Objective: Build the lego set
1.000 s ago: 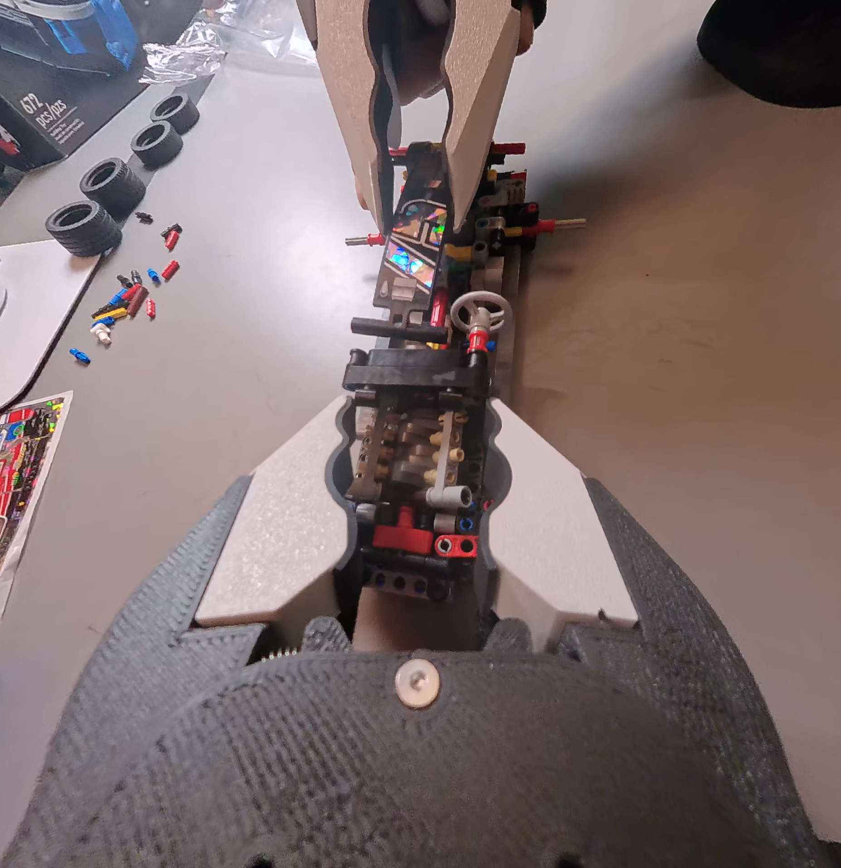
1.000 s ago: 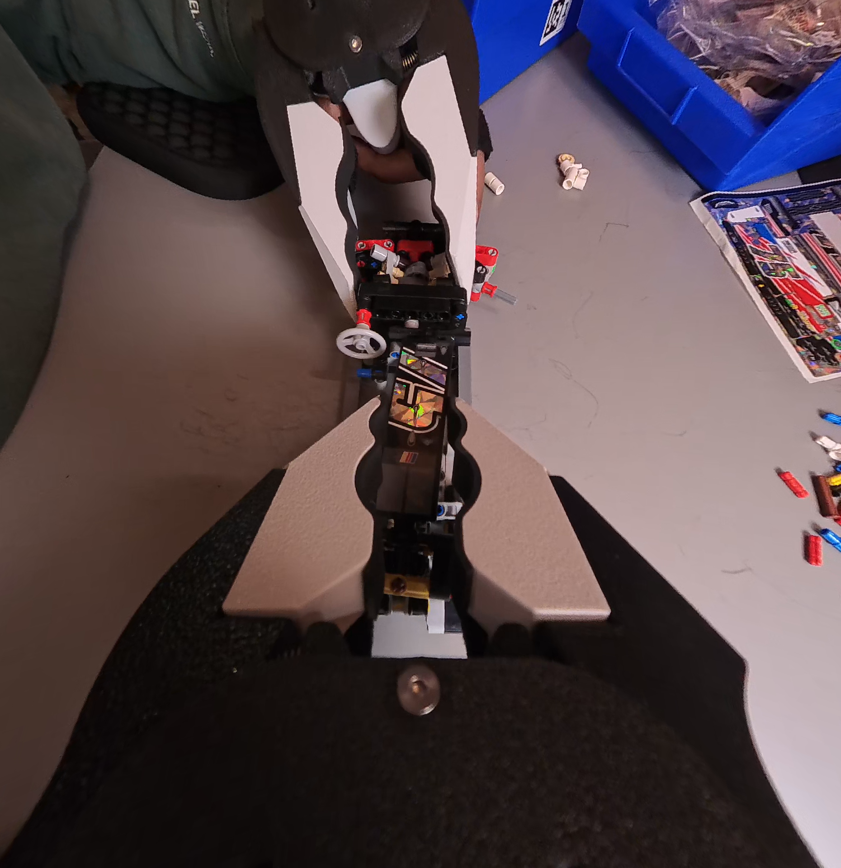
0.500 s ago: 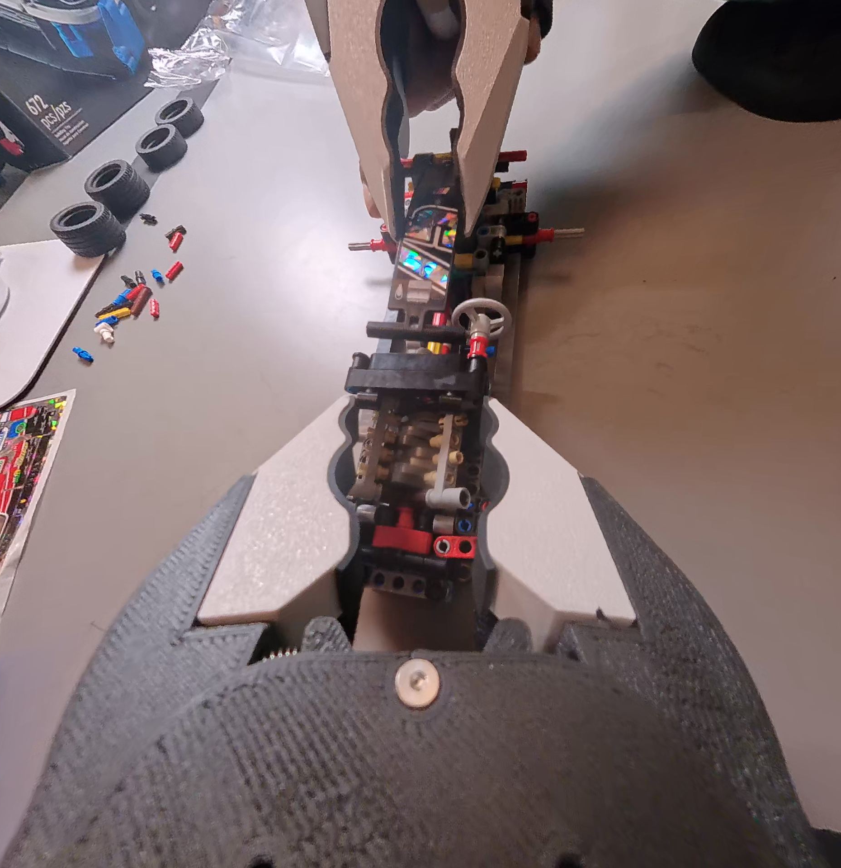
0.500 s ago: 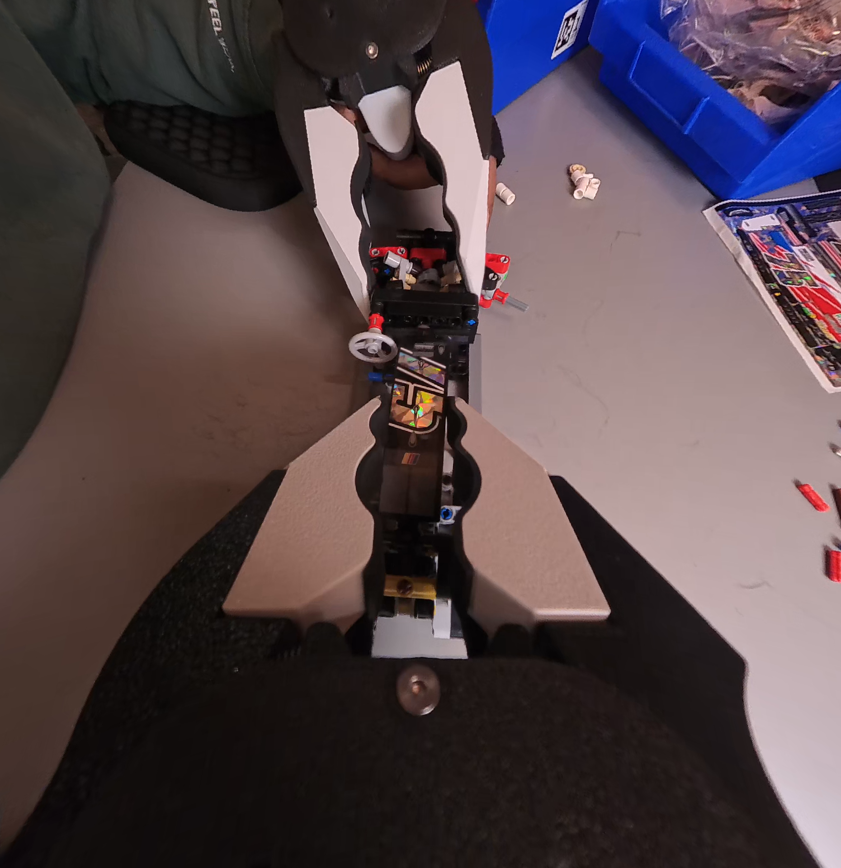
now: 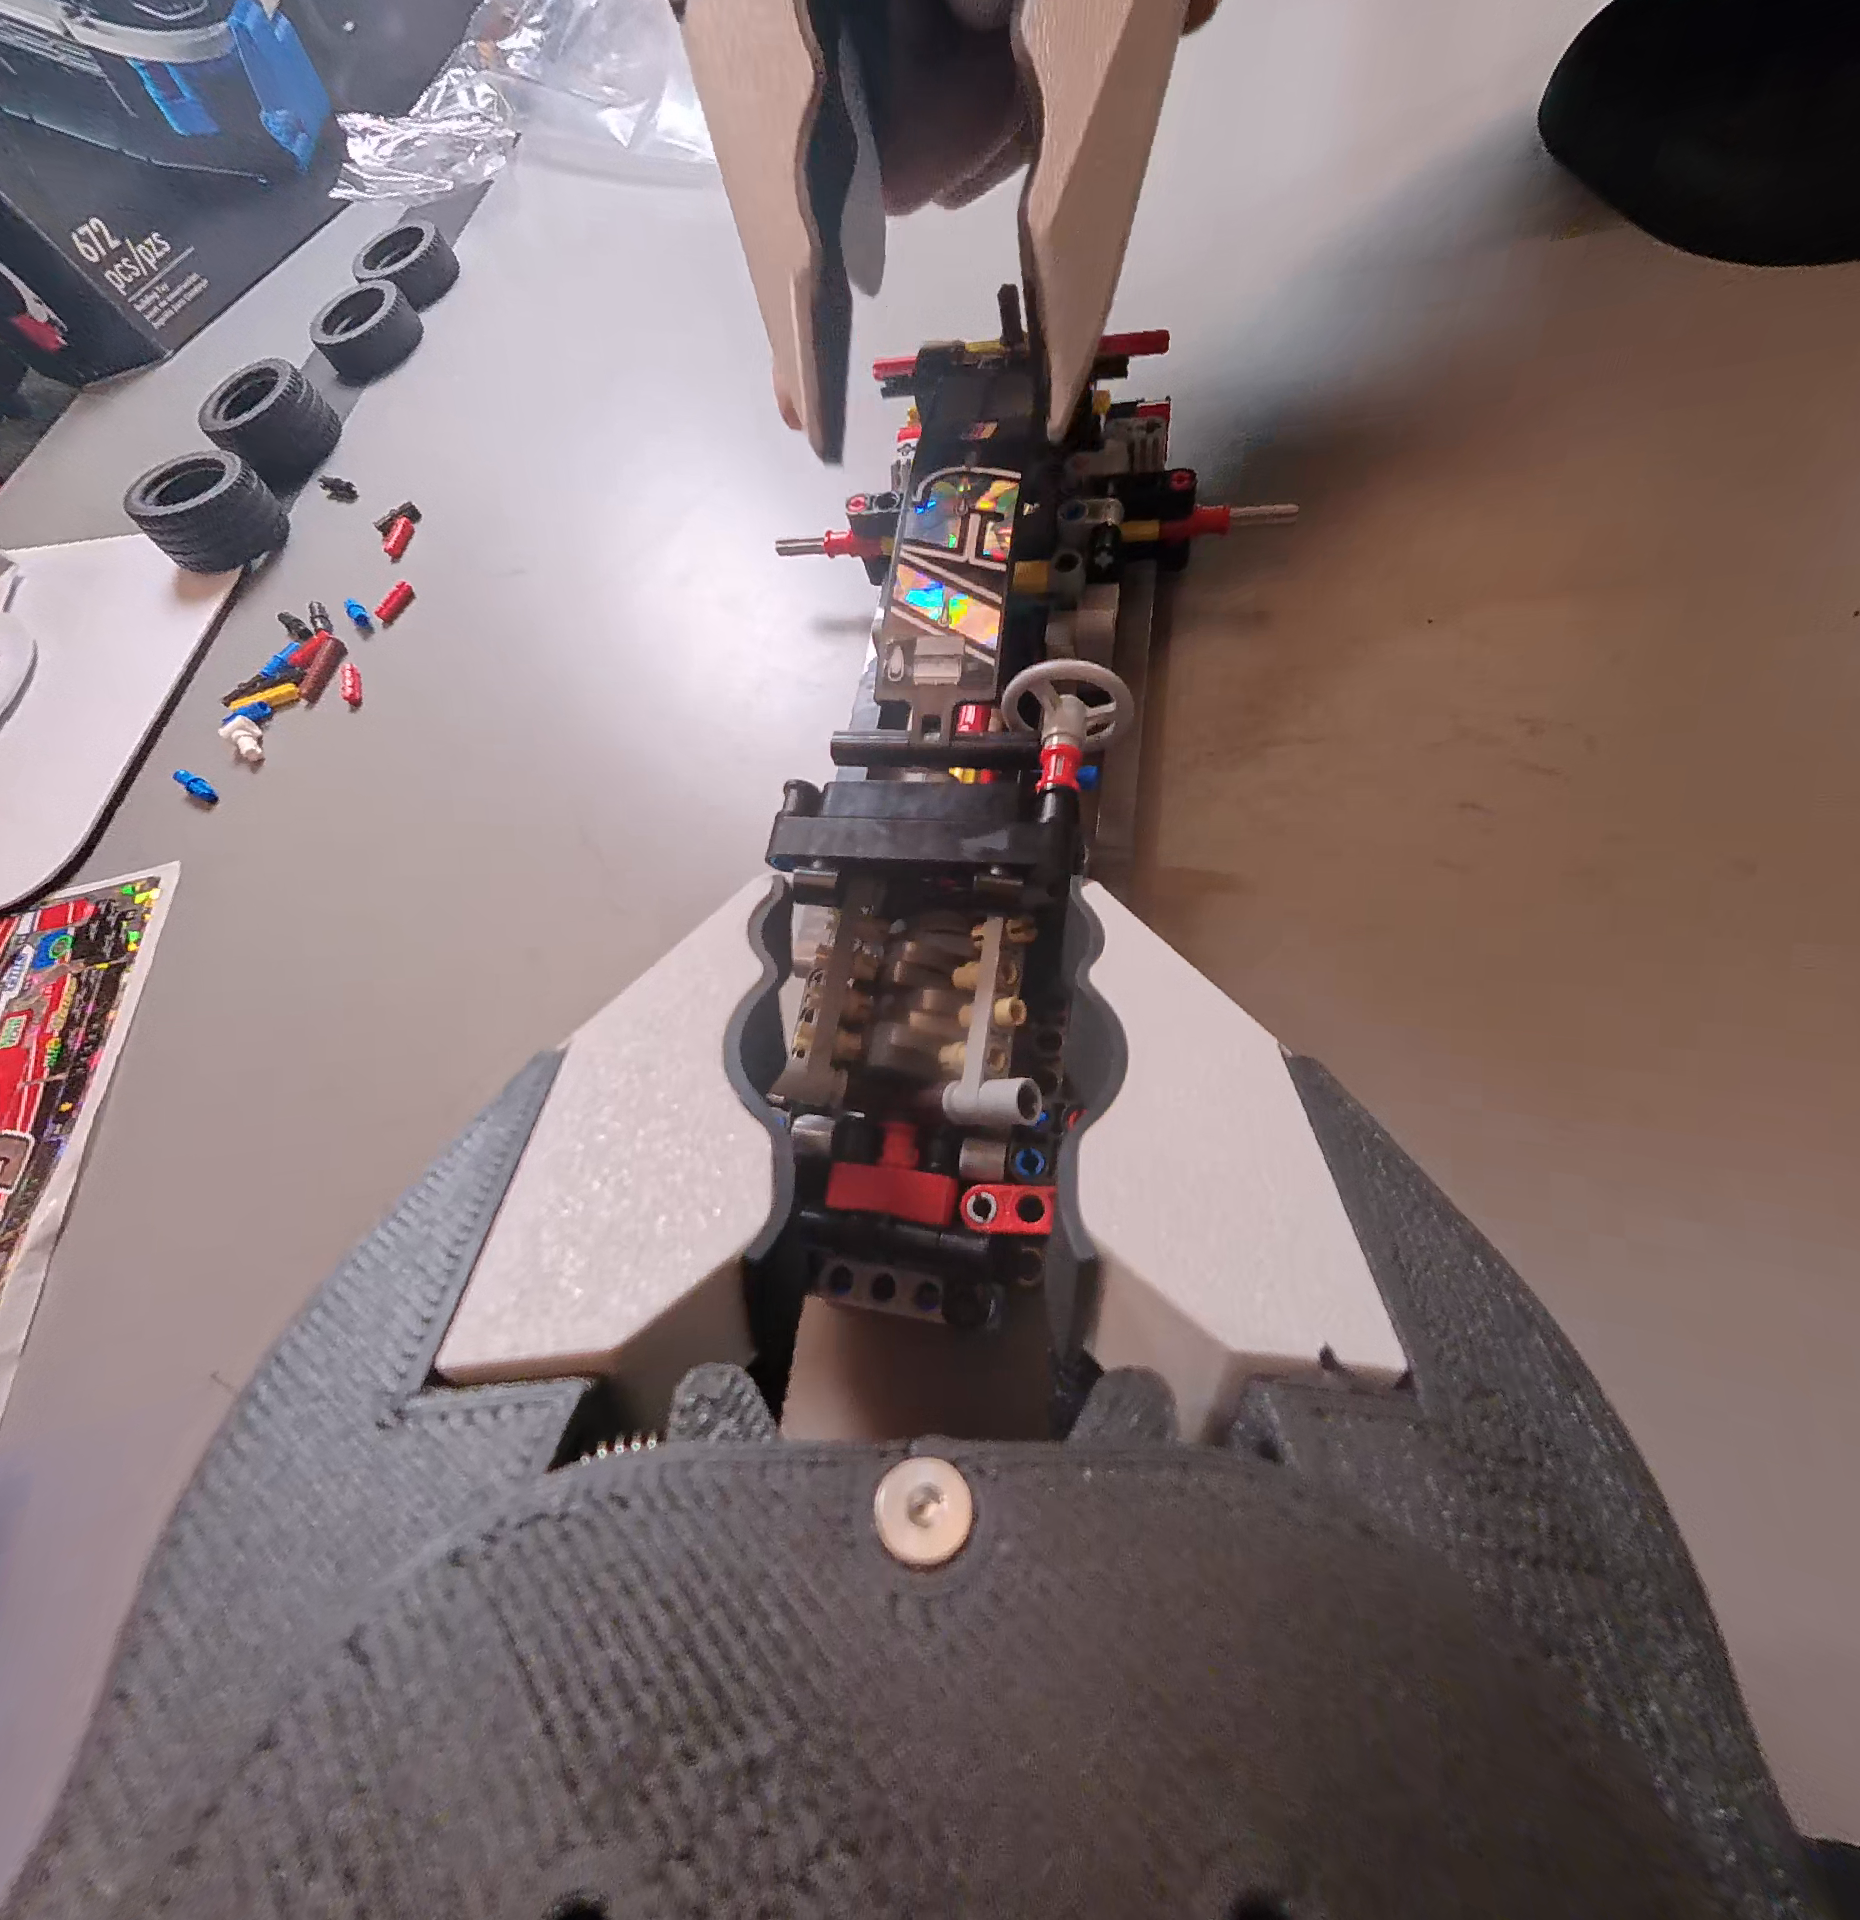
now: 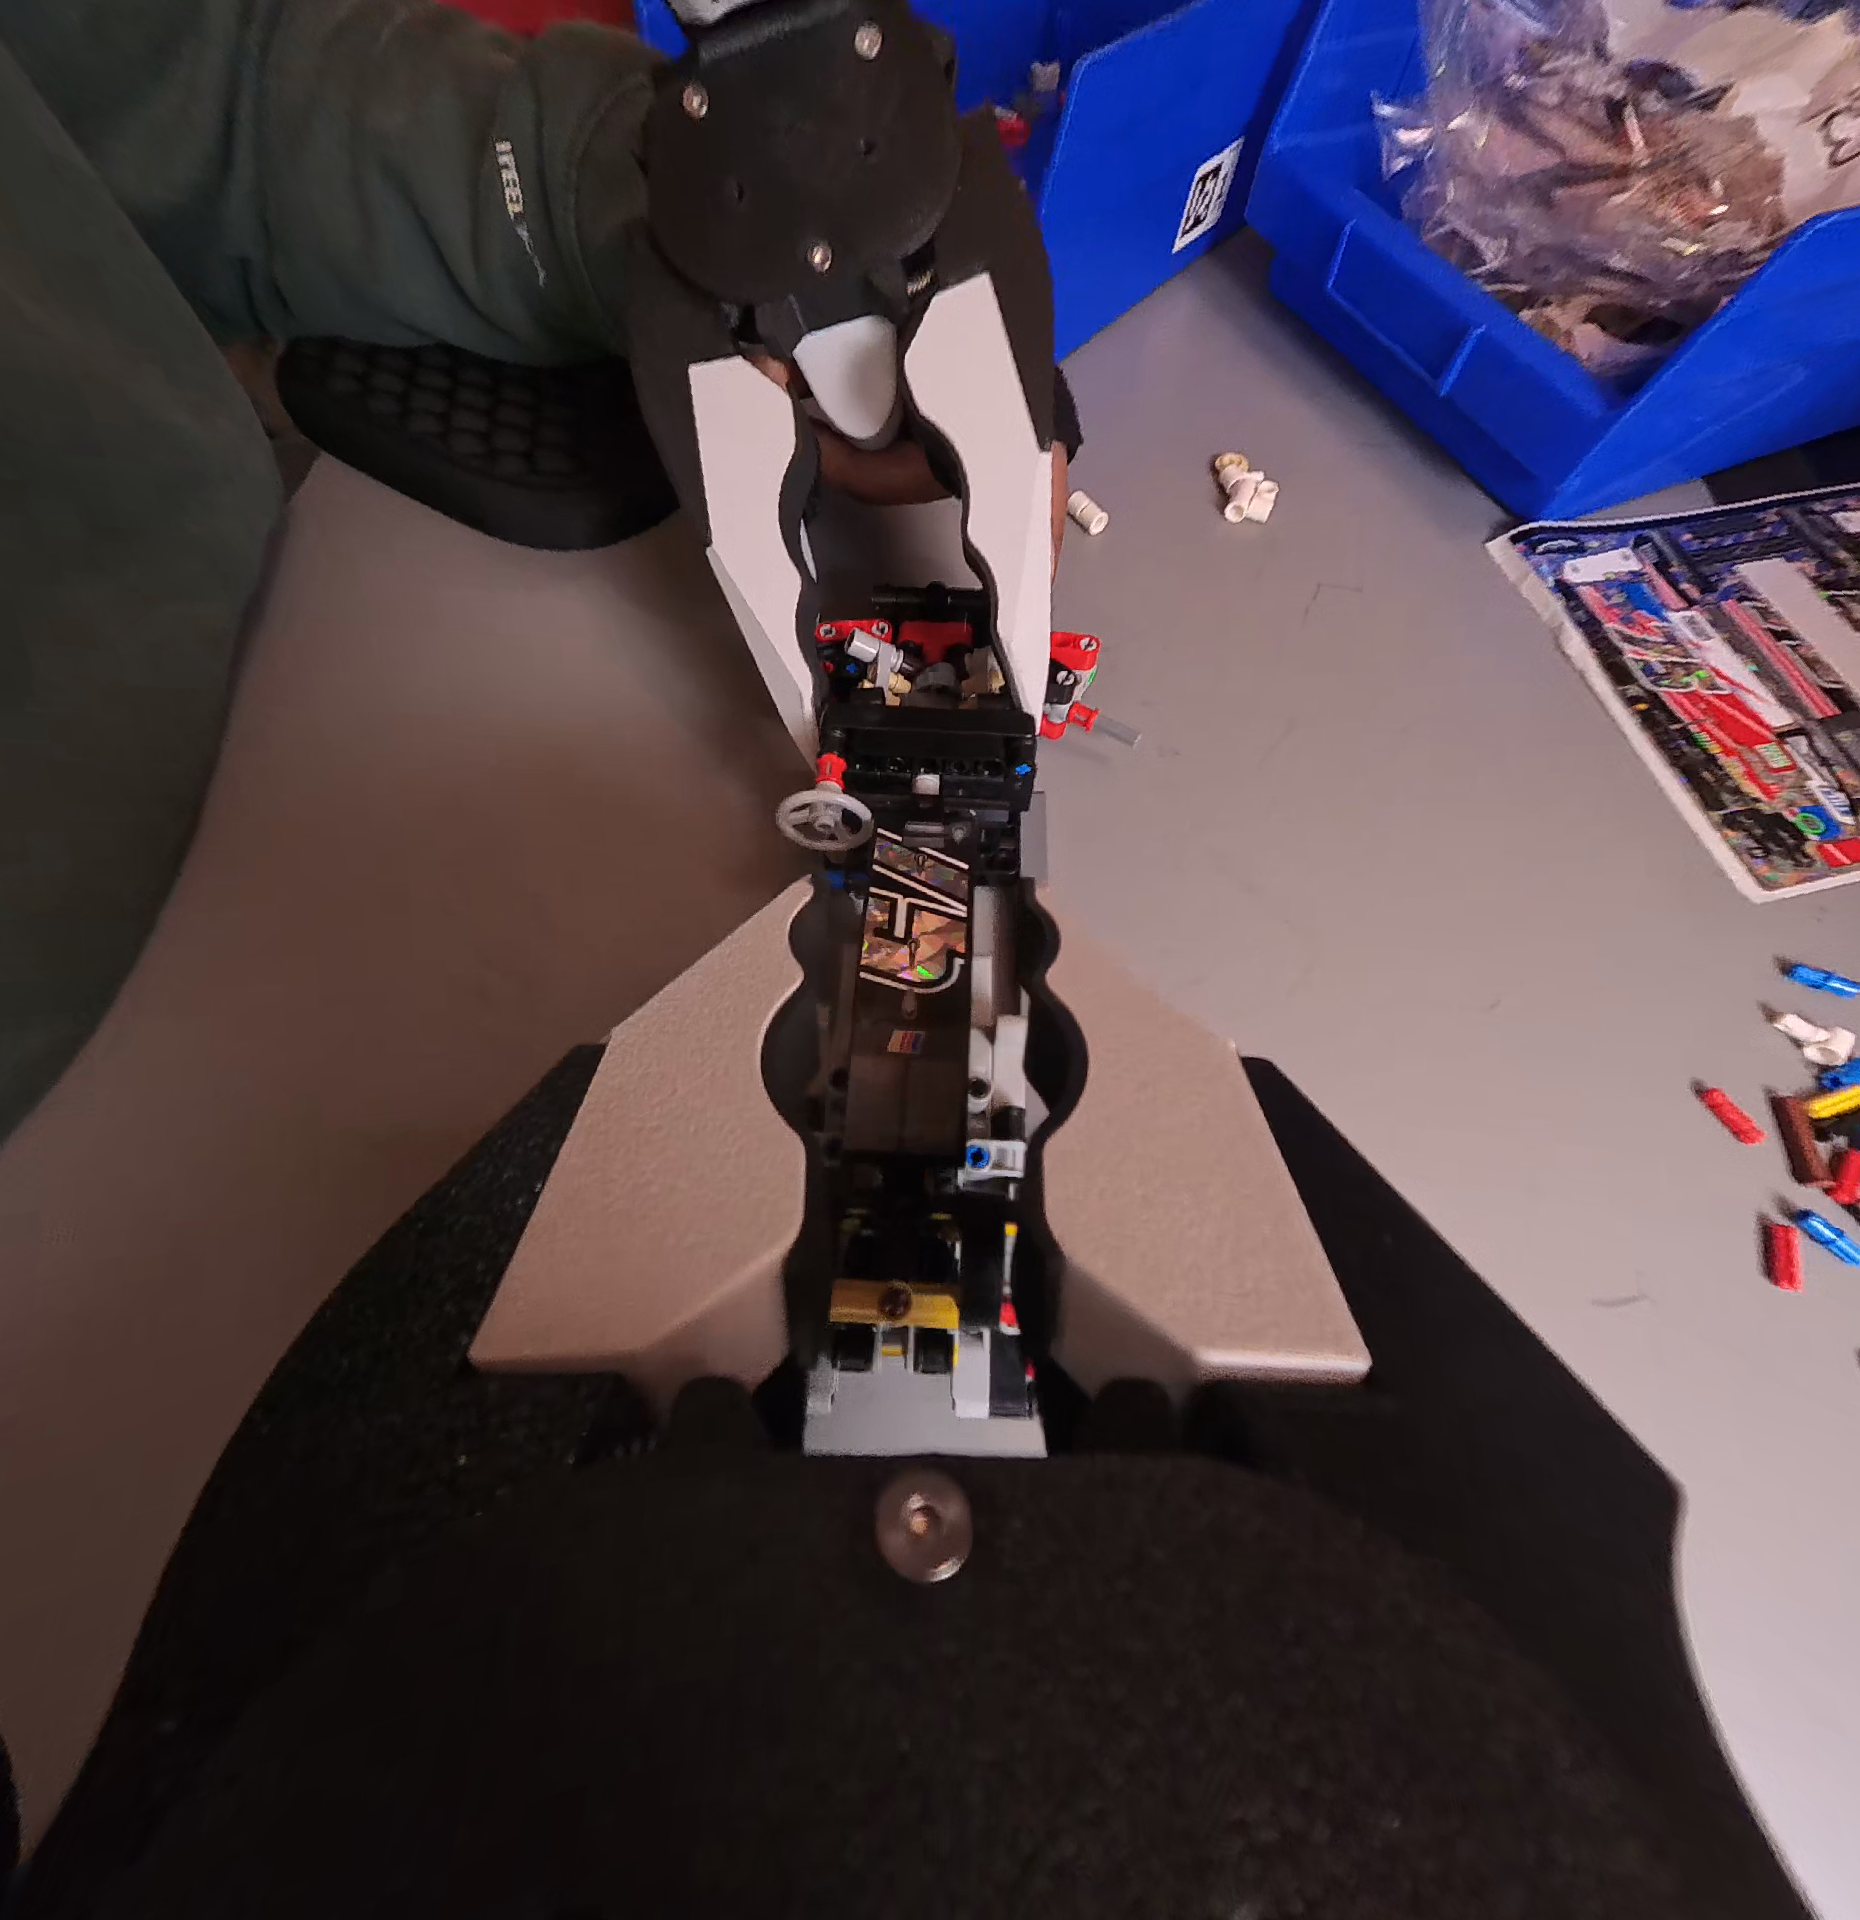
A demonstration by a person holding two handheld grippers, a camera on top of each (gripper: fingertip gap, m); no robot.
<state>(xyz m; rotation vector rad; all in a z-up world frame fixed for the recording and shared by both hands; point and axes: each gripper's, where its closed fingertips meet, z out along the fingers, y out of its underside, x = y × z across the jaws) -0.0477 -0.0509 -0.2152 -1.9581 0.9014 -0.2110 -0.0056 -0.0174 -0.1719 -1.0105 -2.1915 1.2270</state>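
Grippers first: your left gripper [image 5: 921, 894] is clamped on the engine end of the lego chassis [image 5: 967, 727], both fingers tight against its sides. Your right gripper [image 6: 921, 904] stands spread around the front end; in the left wrist view one finger hangs clear of the model, the other touches it. Chassis lies lengthwise on the grey table [image 5: 1425, 831], white steering wheel [image 5: 1066, 698] near its middle. Four black tyres [image 5: 271, 416] and loose pins [image 5: 302, 665] sit well off to the side, sticker sheet [image 5: 32, 1039] nearer. Blue bins [image 6: 1528, 312] at the table's far edge.
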